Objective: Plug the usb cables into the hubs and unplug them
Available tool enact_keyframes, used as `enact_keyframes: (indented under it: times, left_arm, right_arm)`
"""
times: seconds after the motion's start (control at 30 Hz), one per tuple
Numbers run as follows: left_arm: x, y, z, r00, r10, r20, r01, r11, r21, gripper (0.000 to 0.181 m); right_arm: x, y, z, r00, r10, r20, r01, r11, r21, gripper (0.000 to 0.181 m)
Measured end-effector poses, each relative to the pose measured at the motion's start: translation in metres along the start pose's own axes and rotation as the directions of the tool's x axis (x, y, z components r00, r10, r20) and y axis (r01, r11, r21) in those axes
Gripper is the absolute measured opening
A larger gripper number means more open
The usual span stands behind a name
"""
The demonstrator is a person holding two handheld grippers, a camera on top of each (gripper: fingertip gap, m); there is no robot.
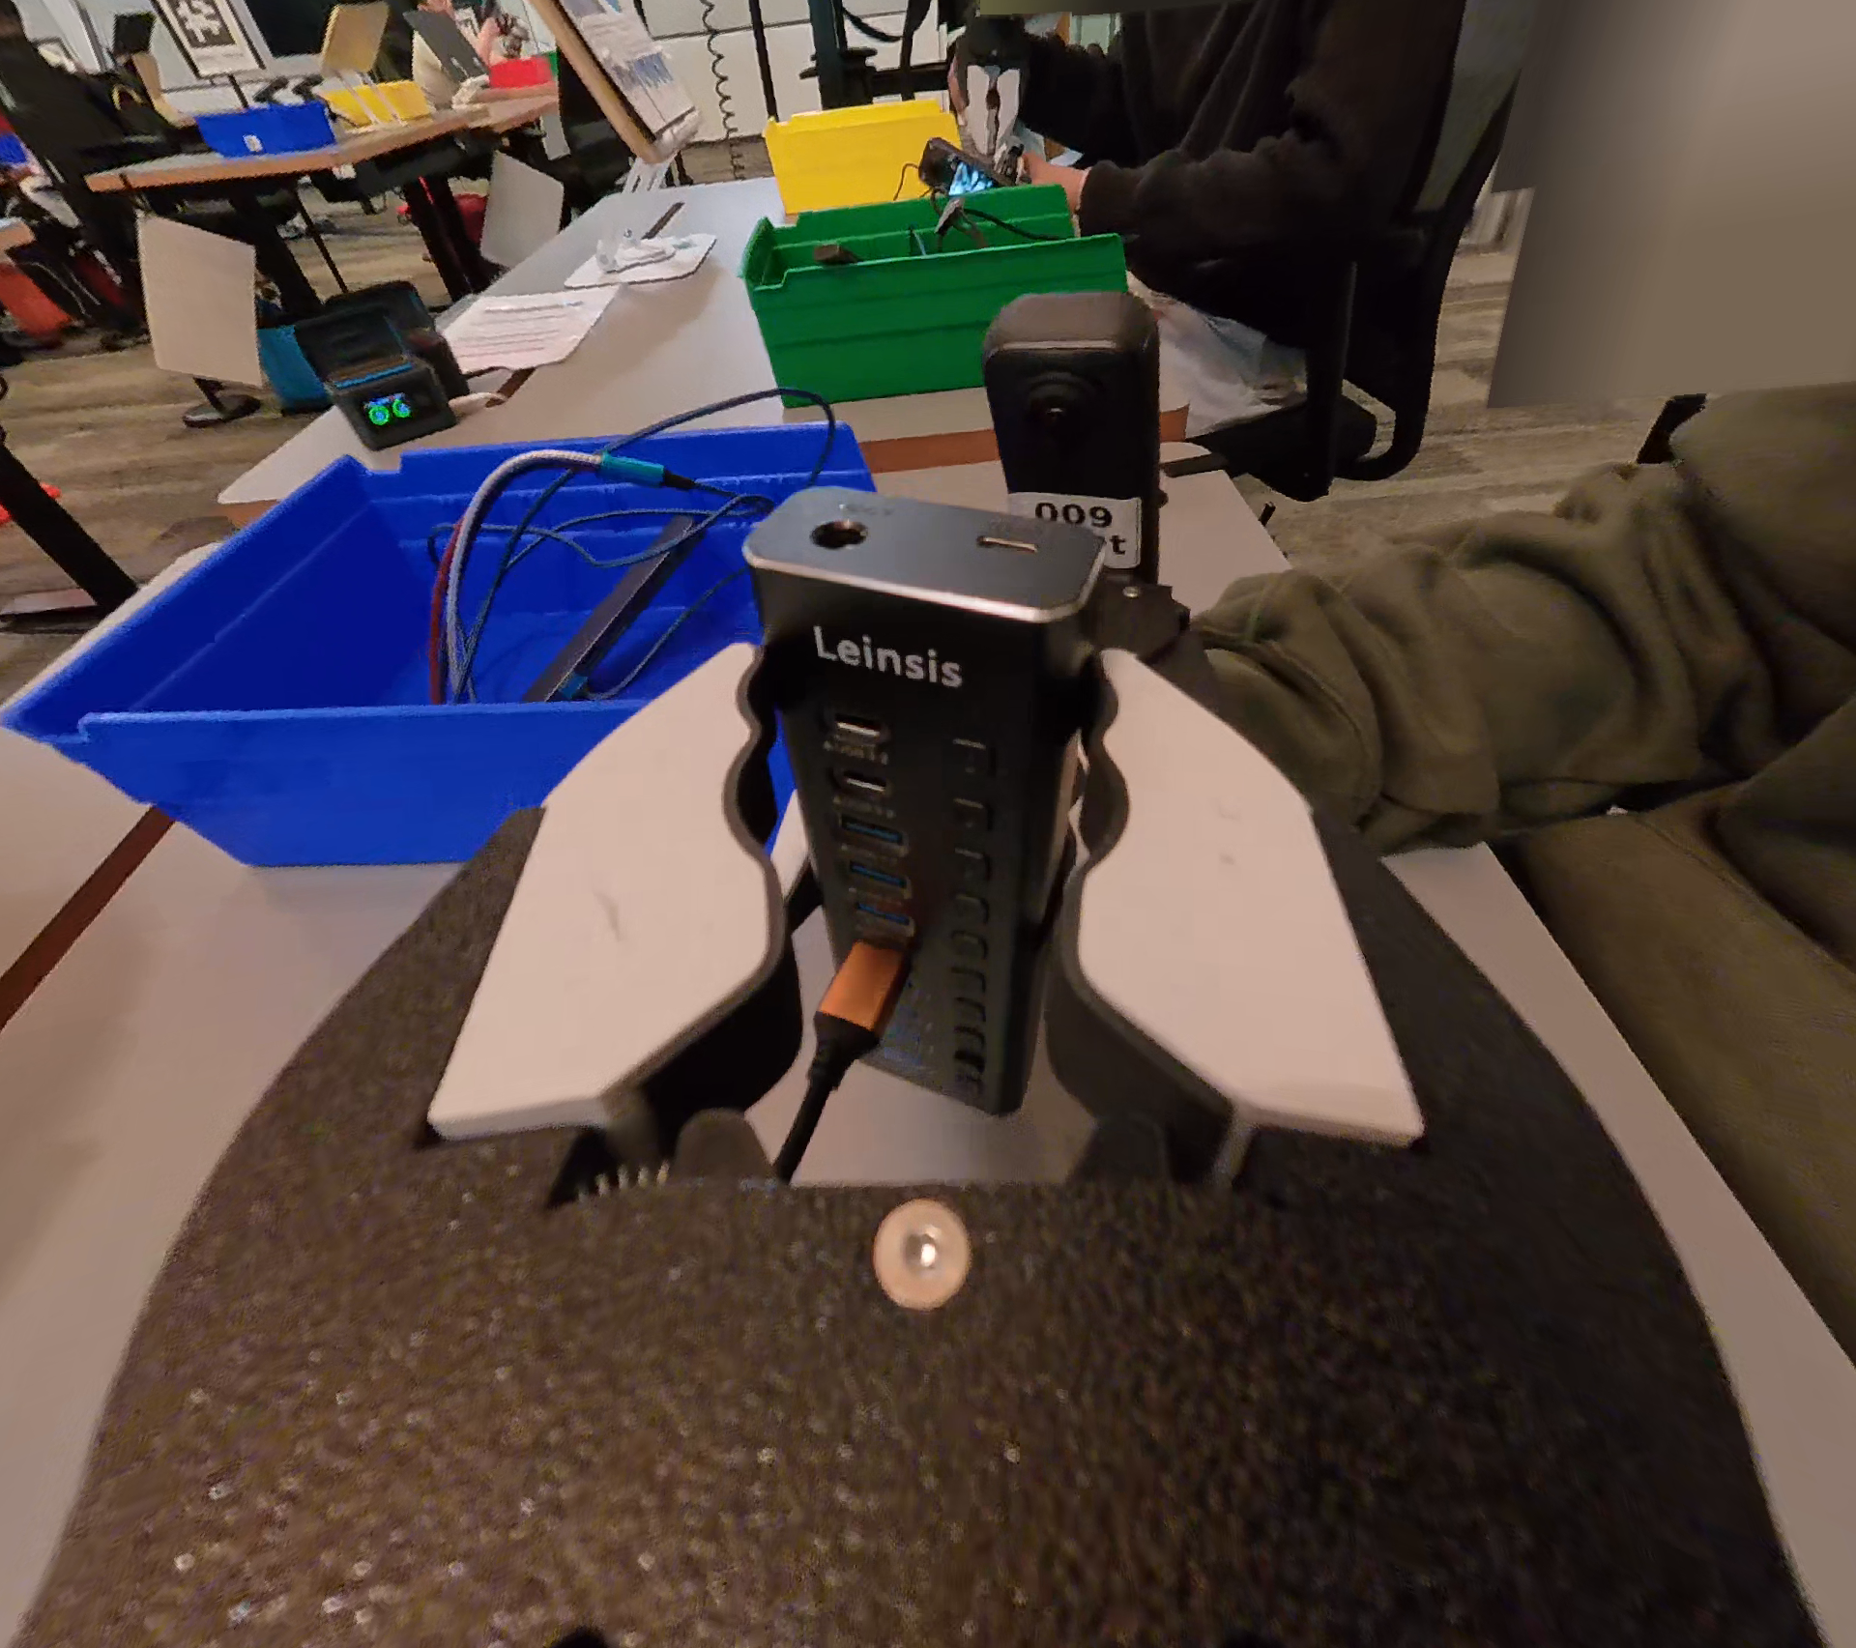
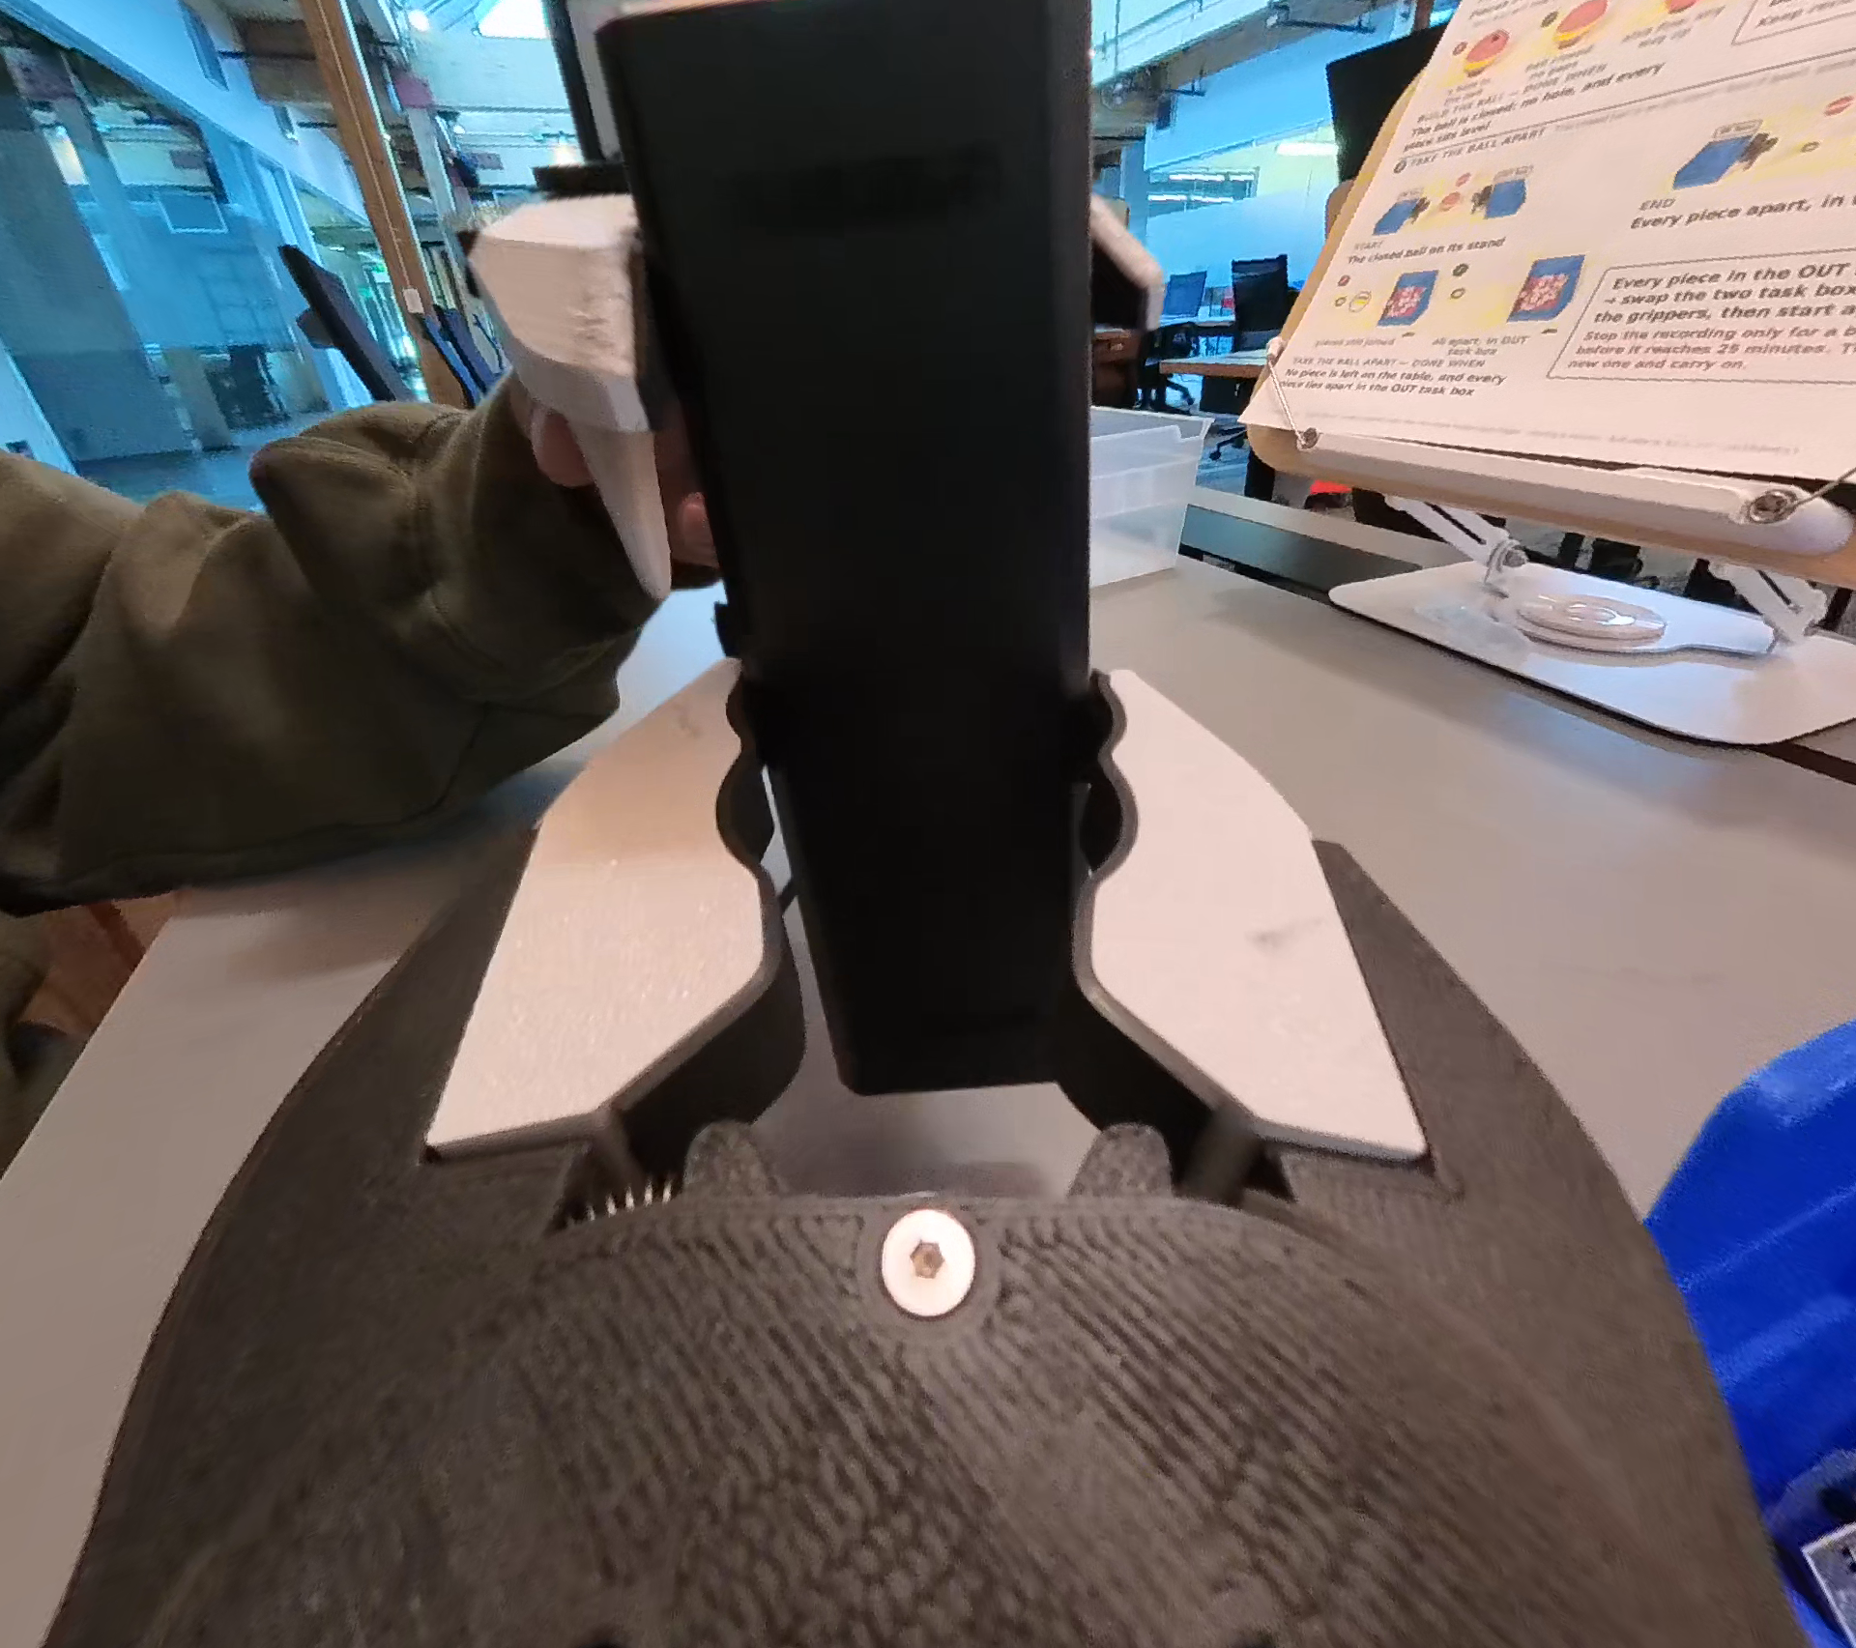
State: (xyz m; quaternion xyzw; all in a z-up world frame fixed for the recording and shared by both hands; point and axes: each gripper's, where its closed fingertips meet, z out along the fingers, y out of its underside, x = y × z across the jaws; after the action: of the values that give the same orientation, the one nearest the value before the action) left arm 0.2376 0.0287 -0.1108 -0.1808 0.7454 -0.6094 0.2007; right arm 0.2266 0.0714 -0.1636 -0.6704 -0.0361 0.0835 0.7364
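Note:
A black multi-port USB hub (image 1: pixel 904 796) stands upright over the grey table (image 1: pixel 251 1047). My left gripper (image 1: pixel 924 676) is shut on its sides, facing the port side. An orange USB plug (image 1: pixel 864 987) on a black cable sits in one of the lower ports. My right gripper (image 2: pixel 919 696) is shut on the same hub (image 2: pixel 884 495) from the opposite side and sees its plain back. The left gripper's white fingers (image 2: pixel 562 334) show higher up on the hub in the right wrist view. The right gripper's camera (image 1: pixel 1070 405) rises behind the hub.
A blue bin (image 1: pixel 301 746) with several cables and a slim hub lies to the left; its corner shows in the right wrist view (image 2: pixel 1758 1248). Green (image 1: pixel 934 294) and yellow (image 1: pixel 854 154) bins sit farther back. A paper stand (image 2: pixel 1607 194) and a clear tub (image 2: pixel 1145 485) are on the far side. Spacing between my two grippers at the tips: around 7 centimetres.

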Motion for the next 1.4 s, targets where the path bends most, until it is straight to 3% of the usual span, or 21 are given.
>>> enact_keyframes:
  times: [0.13, 0.2, 0.37, 0.43, 0.53, 0.63, 0.73, 0.83, 0.87, 0.97, 1.03, 1.13, 1.23, 1.4]
  left_arm:
    - [-0.002, 0.004, -0.005, 1.0, -0.015, 0.002, 0.015, 0.999, -0.041, 0.059]
    - [-0.008, 0.008, -0.009, 0.999, -0.006, 0.04, 0.009, 0.996, -0.084, 0.07]
    - [-0.019, -0.026, -0.053, 0.987, 0.013, 0.162, -0.003, 0.998, -0.06, 0.071]
    - [-0.037, -0.028, -0.096, 0.939, 0.051, 0.339, 0.0, 0.989, -0.15, 0.064]
    - [-0.076, 0.01, -0.21, 0.712, 0.069, 0.699, 0.244, 0.909, -0.339, 0.052]
    - [-0.092, 0.065, -0.312, 0.532, -0.004, 0.847, 0.557, 0.755, -0.347, 0.049]
    - [-0.099, 0.127, -0.36, 0.418, -0.174, 0.892, 0.791, 0.552, -0.263, 0.046]
    - [-0.106, 0.173, -0.362, 0.313, -0.357, 0.88, 0.905, 0.393, -0.162, 0.045]
    - [-0.112, 0.183, -0.36, 0.237, -0.409, 0.881, 0.933, 0.35, -0.088, 0.041]
    - [-0.136, 0.196, -0.348, 0.066, -0.547, 0.835, 0.955, 0.278, 0.107, 0.027]
    - [-0.143, 0.21, -0.349, -0.057, -0.539, 0.84, 0.965, 0.185, 0.184, 0.024]
    - [-0.145, 0.225, -0.357, -0.159, -0.446, 0.881, 0.968, 0.106, 0.228, 0.024]
    - [-0.146, 0.233, -0.365, -0.24, -0.36, 0.902, 0.958, 0.065, 0.281, 0.026]
    - [-0.15, 0.243, -0.362, -0.383, -0.333, 0.861, 0.914, -0.006, 0.405, 0.035]
  right_arm:
    - [-0.001, 0.002, 0.001, 1.0, 0.012, 0.02, -0.012, 1.0, -0.022, 0.061]
    - [-0.001, 0.001, 0.0, 0.999, 0.022, 0.027, -0.021, 1.0, -0.014, 0.061]
    - [0.002, -0.003, -0.004, 0.998, 0.058, 0.033, -0.059, 0.998, 0.016, 0.061]
    - [0.002, -0.002, -0.004, 0.998, 0.057, 0.037, -0.058, 0.998, 0.014, 0.061]
    - [-0.001, -0.002, -0.003, 0.997, 0.056, 0.058, -0.057, 0.998, 0.012, 0.061]
    - [0.002, -0.005, -0.005, 0.994, 0.085, 0.066, -0.087, 0.996, 0.031, 0.061]
    - [0.005, -0.009, -0.009, 0.991, 0.113, 0.065, -0.118, 0.991, 0.063, 0.061]
    - [0.005, -0.009, -0.01, 0.99, 0.119, 0.079, -0.125, 0.99, 0.069, 0.061]
    - [0.004, -0.009, -0.009, 0.991, 0.112, 0.079, -0.117, 0.991, 0.065, 0.061]
    - [0.0, -0.008, -0.008, 0.992, 0.089, 0.087, -0.093, 0.994, 0.052, 0.061]
    - [-0.001, -0.008, -0.008, 0.992, 0.085, 0.094, -0.091, 0.994, 0.053, 0.061]
    - [-0.002, -0.009, -0.009, 0.991, 0.084, 0.101, -0.091, 0.994, 0.063, 0.061]
    - [-0.002, -0.01, -0.01, 0.99, 0.086, 0.108, -0.094, 0.993, 0.07, 0.061]
    - [-0.002, -0.012, -0.013, 0.987, 0.103, 0.123, -0.115, 0.989, 0.091, 0.061]
